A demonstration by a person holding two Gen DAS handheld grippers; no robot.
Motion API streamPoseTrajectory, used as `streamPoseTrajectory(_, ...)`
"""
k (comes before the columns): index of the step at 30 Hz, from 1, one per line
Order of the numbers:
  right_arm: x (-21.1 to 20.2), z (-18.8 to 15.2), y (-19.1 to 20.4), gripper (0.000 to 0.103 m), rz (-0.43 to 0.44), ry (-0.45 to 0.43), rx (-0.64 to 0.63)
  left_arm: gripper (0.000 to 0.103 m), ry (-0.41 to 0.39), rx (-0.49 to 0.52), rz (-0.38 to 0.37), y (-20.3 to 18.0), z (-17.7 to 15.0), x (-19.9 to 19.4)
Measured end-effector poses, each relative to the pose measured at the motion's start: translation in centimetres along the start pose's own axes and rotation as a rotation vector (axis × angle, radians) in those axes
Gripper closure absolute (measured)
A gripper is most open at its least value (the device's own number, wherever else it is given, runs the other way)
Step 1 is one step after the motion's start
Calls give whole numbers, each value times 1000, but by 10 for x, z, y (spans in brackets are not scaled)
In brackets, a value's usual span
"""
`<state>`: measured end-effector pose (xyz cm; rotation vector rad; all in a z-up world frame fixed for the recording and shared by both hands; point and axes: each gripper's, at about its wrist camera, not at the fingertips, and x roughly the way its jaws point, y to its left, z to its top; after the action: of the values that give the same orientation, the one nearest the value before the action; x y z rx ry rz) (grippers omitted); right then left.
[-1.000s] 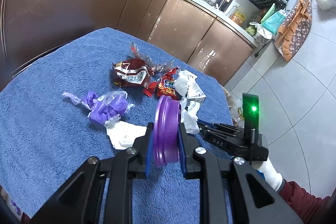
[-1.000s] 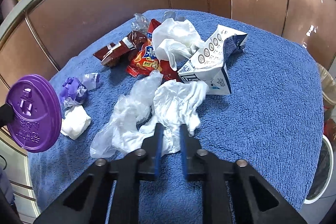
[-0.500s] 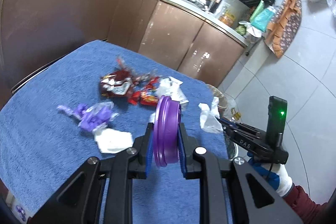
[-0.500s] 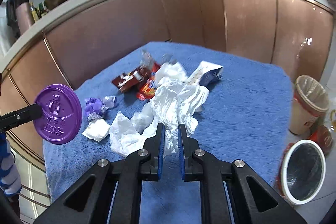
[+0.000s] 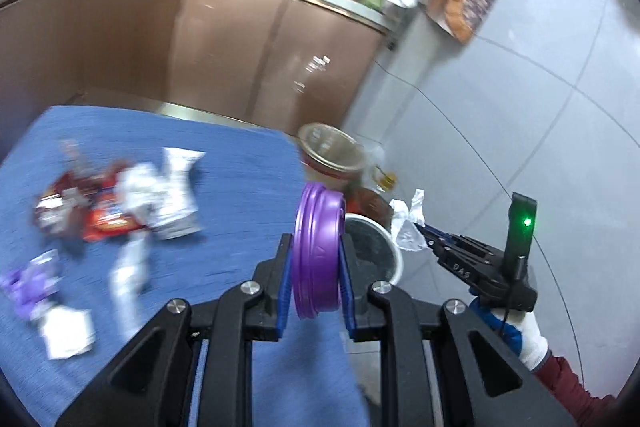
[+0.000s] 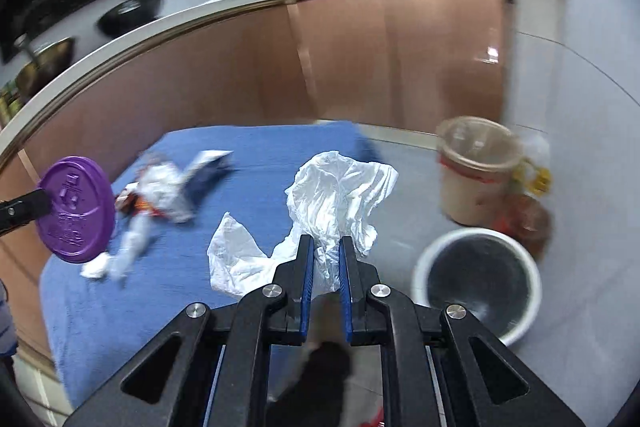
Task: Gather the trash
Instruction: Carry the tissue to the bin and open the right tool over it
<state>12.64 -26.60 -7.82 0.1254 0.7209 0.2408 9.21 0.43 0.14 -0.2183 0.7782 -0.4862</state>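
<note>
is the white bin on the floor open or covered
Open. The white bin has no lid over it; its dark inside shows through the round mouth.

Purple lid (image 5: 318,247); white tissue (image 6: 340,203); blue towel (image 5: 240,163); white-rimmed bin (image 6: 478,279).

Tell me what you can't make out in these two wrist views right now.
- Left wrist view: wrappers on the blue cloth are motion-blurred, print unreadable.
- Left wrist view: white bin mostly hidden behind the purple lid and left gripper.
- Right wrist view: the bin's contents are blurred.
- Right wrist view: white plastic bag's lower part is hidden between the right gripper's fingers.
</note>
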Motion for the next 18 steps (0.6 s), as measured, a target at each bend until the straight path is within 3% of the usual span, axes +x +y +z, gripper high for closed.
streamPoseTrajectory(9, 34, -23, -103, 90, -142, 61, 148, 83, 145, 125, -53, -94, 25, 139)
streamPoseTrajectory(18, 89, -33, -156, 90, -181, 137, 220, 83, 259, 155, -34, -146, 34, 259)
